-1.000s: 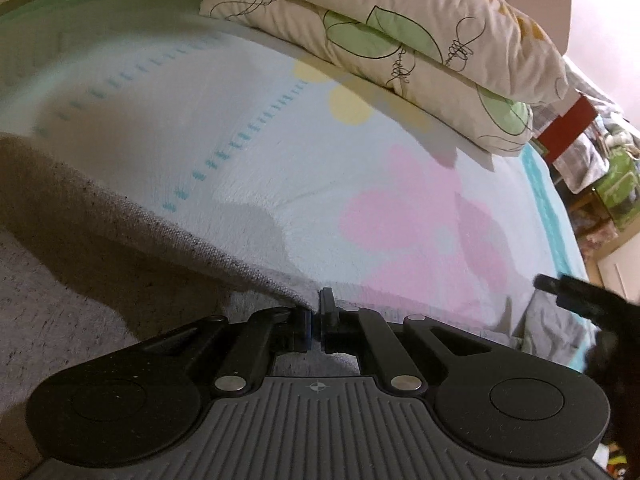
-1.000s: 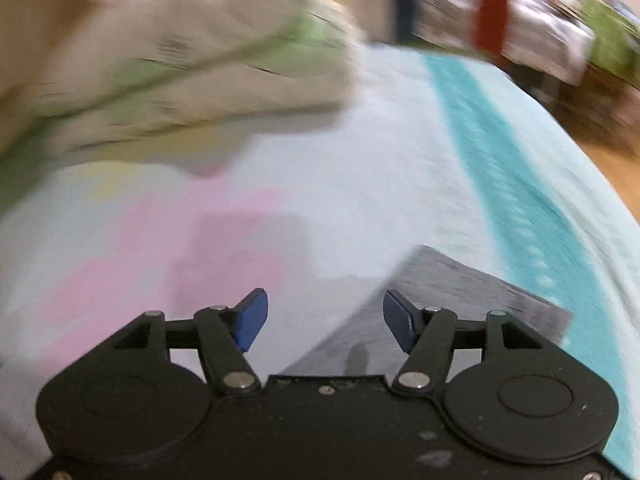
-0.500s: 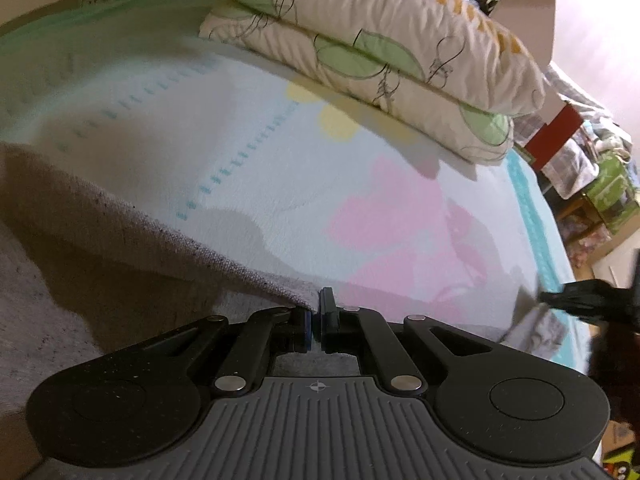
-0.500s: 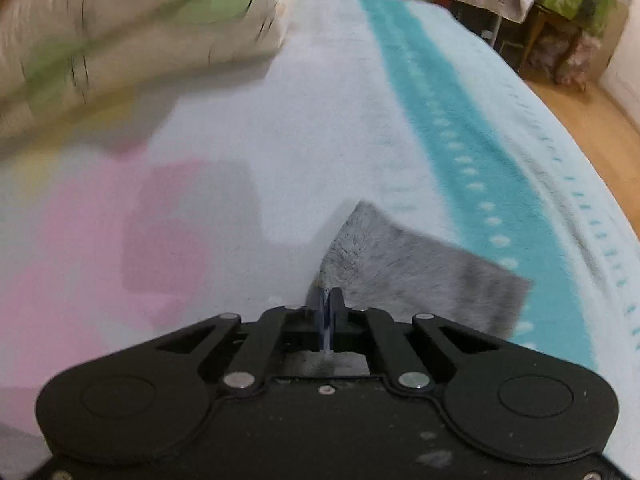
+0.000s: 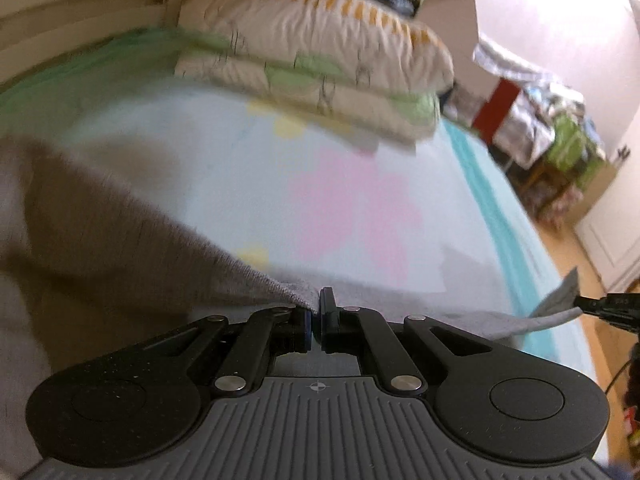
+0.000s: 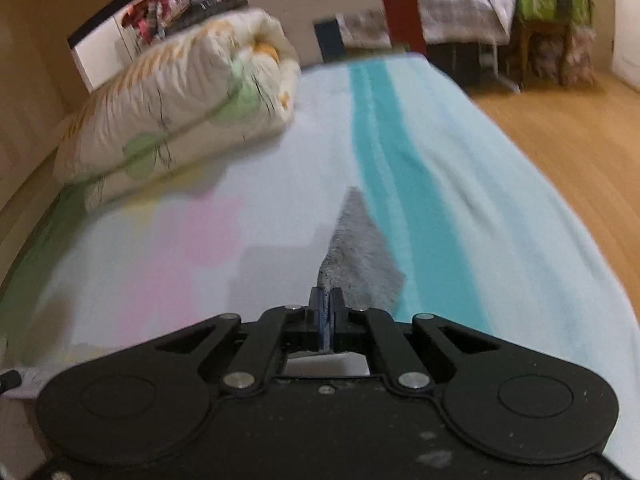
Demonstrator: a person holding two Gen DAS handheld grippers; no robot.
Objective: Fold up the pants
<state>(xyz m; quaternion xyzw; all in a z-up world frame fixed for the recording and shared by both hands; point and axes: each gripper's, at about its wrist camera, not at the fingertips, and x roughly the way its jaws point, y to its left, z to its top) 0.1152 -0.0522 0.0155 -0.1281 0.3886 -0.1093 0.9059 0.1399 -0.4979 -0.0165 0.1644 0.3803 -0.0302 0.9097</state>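
Left wrist view alone shows grey pants spanning both claws above bed. Left claw clamped on edge; right claw pinching corner.

Grey pants, teal-striped blanket

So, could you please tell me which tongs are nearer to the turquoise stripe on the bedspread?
Right. The right tongs, shut on the grey pants, hang just beside the turquoise stripe. The left tongs grip the pants over the pink patch, farther from it.
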